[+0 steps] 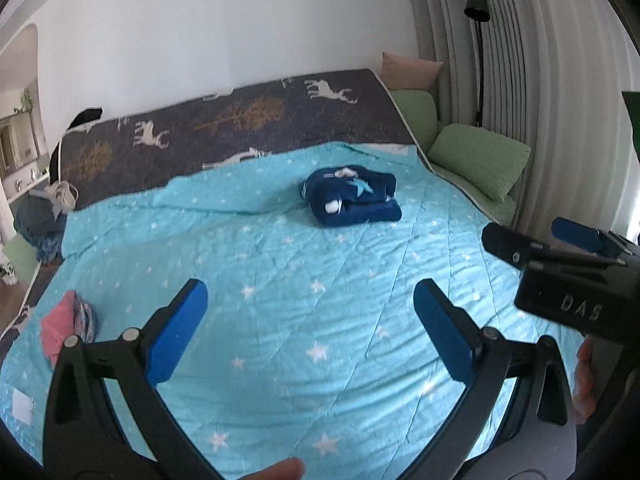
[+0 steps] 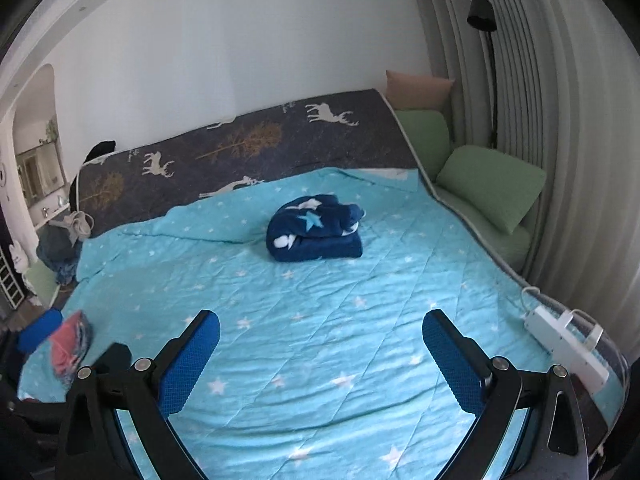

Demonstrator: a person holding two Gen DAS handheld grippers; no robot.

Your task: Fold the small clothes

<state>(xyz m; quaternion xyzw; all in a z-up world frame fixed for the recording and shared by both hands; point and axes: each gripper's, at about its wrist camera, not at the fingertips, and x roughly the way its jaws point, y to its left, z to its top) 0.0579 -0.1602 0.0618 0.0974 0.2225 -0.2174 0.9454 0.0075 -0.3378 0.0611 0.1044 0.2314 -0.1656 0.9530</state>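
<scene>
A folded dark blue fleece garment with stars (image 1: 354,196) lies on the turquoise star quilt (image 1: 280,264), far ahead of both grippers; it also shows in the right wrist view (image 2: 314,234). A small pink and patterned folded pile (image 1: 66,326) sits at the quilt's left edge, also in the right wrist view (image 2: 70,344). My left gripper (image 1: 310,328) is open and empty above the quilt. My right gripper (image 2: 320,354) is open and empty; its body shows in the left wrist view at the right (image 1: 560,268).
A dark deer-patterned blanket (image 1: 240,124) covers the bed's far side by the wall. Green pillows (image 1: 480,160) and a black floor lamp (image 1: 478,52) stand at the right by the curtain. A white power strip (image 2: 568,344) lies at the right edge. Clothes are heaped at the far left (image 1: 40,220).
</scene>
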